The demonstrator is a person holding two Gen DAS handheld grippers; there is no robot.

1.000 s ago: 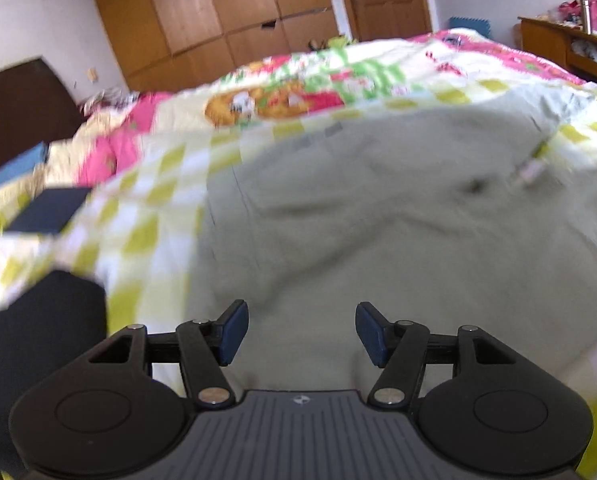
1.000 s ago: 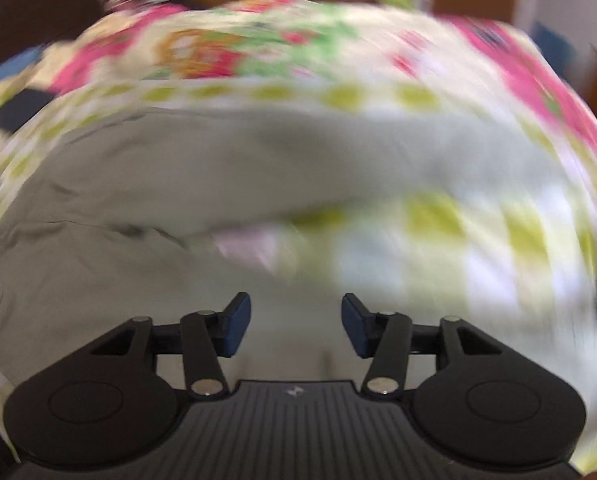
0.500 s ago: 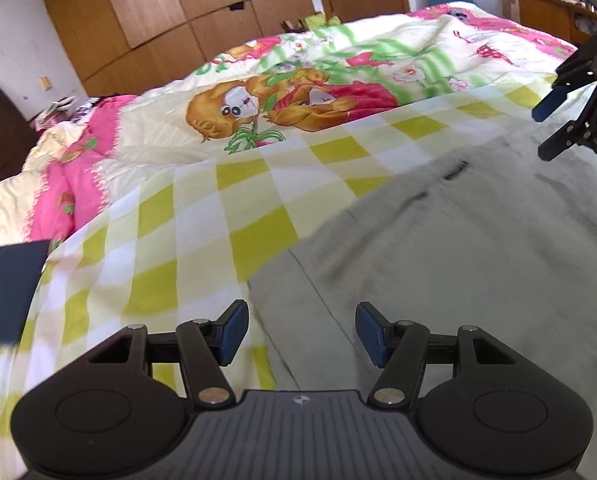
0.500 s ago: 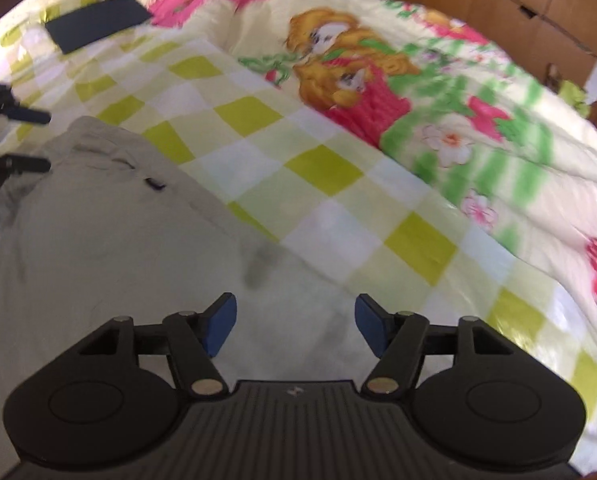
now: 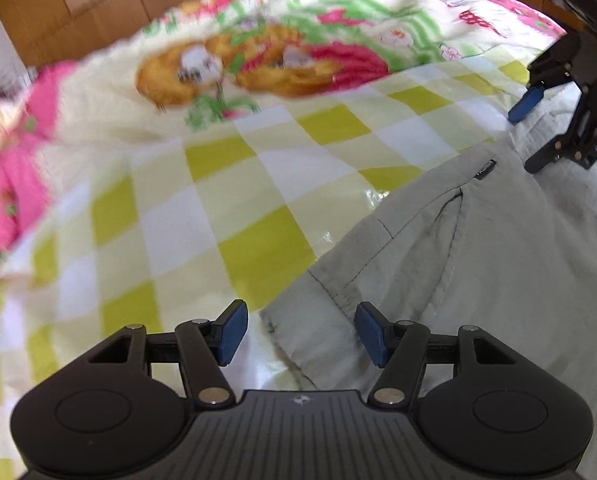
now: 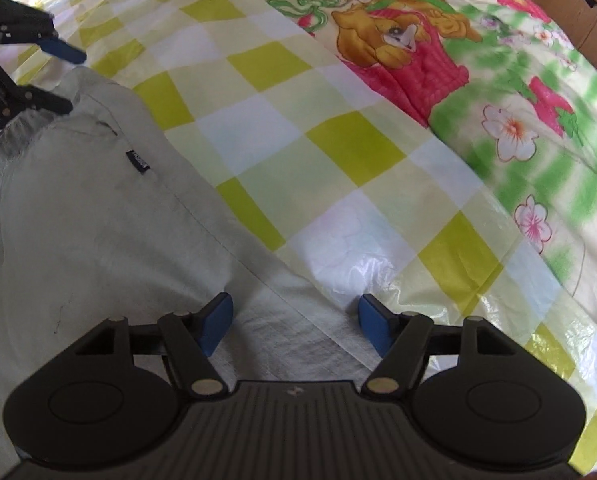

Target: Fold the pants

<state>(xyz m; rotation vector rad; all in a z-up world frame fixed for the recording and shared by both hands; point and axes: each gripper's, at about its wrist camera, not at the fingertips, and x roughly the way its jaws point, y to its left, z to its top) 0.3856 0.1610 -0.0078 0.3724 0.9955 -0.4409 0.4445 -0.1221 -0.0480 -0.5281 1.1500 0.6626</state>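
Both grippers have swung to the pants' far edge. Left gripper (image 5: 300, 334) is open and empty, with the pants (image 5: 478, 280) corner between its fingers. Right gripper (image 6: 294, 326) has just been opening, with the edge seam between its fingers, unpinched. Checked sheet (image 6: 298, 120) lies beyond. Looks staged for the next fold

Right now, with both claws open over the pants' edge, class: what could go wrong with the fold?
1. The left claw straddles only the pants corner, so it may grab one layer.
2. The right claw, whose jaws have just been opening, sits over the glossy checked sheet, which it could pinch too.
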